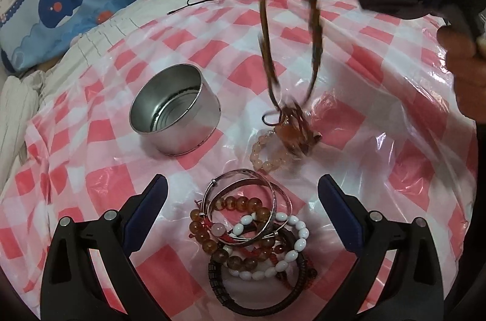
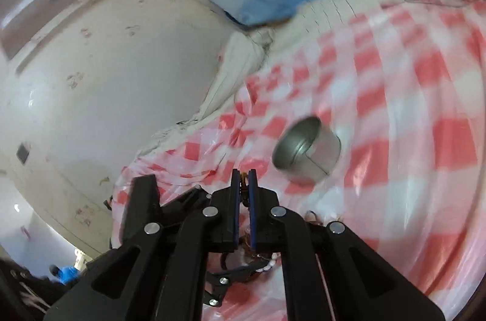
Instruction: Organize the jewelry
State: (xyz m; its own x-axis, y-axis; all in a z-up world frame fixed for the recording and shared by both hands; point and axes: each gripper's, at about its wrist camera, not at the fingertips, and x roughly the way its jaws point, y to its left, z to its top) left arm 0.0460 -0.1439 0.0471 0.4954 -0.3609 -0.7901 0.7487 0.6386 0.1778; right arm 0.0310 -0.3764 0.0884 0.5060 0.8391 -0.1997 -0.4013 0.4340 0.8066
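Though motion-blurred, brown cord necklace [image 1: 267, 47] hangs lengthwise downward, clamped in right gripper [image 2: 244, 178]; left gripper [image 1: 243, 184] spread wide, empty.

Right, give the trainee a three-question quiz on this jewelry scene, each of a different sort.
1. True or false: the metal tin already holds jewelry.
2. Which hand-held gripper grips the brown cord necklace? A) left hand-held gripper B) right hand-held gripper
3. Fill in: the necklace's pendant hangs just above a pale pink ____ bracelet.

Key: 1 false, it looks empty. 2 B; the left one is open over the bracelet pile. 3 bead.
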